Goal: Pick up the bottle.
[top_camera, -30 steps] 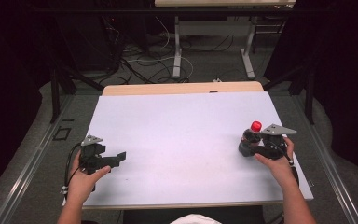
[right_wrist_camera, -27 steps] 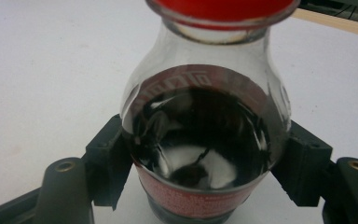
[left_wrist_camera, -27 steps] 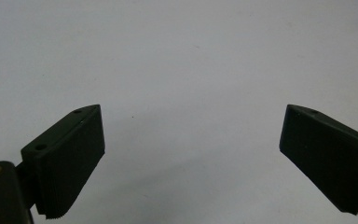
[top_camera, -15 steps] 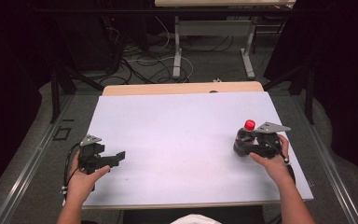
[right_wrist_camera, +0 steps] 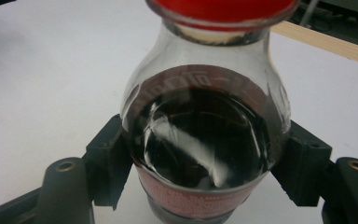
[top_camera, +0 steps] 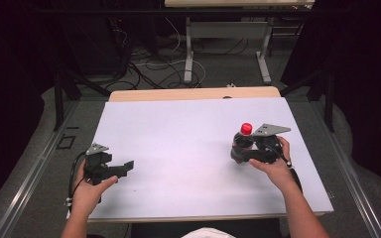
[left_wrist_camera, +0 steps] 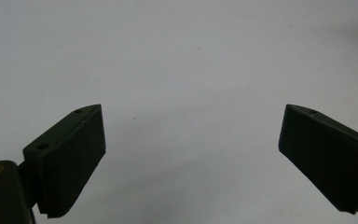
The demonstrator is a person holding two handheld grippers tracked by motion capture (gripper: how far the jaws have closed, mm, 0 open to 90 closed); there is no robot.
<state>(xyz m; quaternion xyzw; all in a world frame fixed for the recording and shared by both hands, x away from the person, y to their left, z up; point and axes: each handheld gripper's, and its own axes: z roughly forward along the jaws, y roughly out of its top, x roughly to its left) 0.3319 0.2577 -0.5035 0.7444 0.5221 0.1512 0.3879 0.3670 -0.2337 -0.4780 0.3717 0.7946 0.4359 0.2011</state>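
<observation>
A small clear bottle (right_wrist_camera: 205, 135) of dark liquid with a red cap (top_camera: 246, 128) stands upright at the right of the white table (top_camera: 188, 134). My right gripper (top_camera: 238, 148) is shut on the bottle's body, one black jaw pressed against each side, as the right gripper view shows up close. My left gripper (top_camera: 128, 167) rests low near the table's front left, held in a hand. Its fingers (left_wrist_camera: 70, 158) stand wide apart with only bare table between them.
A wooden strip (top_camera: 193, 93) runs along the table's far edge. Beyond it are metal table legs (top_camera: 189, 49) and loose cables (top_camera: 154, 64) on the dark floor. The table's front edge lies close to both forearms.
My right gripper has carried the bottle leftward and slightly toward the table's middle. The left gripper has stayed where it was.
</observation>
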